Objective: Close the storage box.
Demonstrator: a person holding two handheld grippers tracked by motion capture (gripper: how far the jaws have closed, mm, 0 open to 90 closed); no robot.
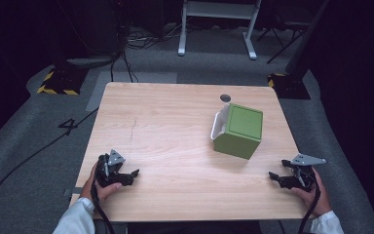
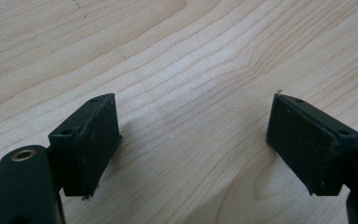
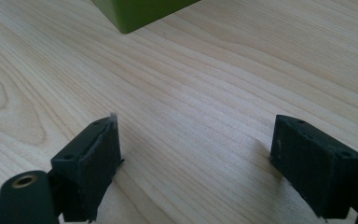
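Note:
A green box (image 1: 238, 130) with a white part on its left side stands on the right half of the wooden table (image 1: 175, 117). Its lower corner (image 3: 140, 11) shows at the top of the right gripper view. My left gripper (image 1: 130, 176) rests low at the table's front left, held by a hand, and is open over bare wood (image 2: 191, 135). My right gripper (image 1: 274, 176) lies at the front right, a short way in front and to the right of the box. It is open too (image 3: 196, 154), with nothing between its jaws.
A small dark hole (image 1: 225, 98) sits near the table's far edge, behind the box. Beyond the table are a grey floor, cables (image 1: 126, 58), a white desk frame (image 1: 214, 29) and yellow-black striped stand bases (image 1: 58, 85).

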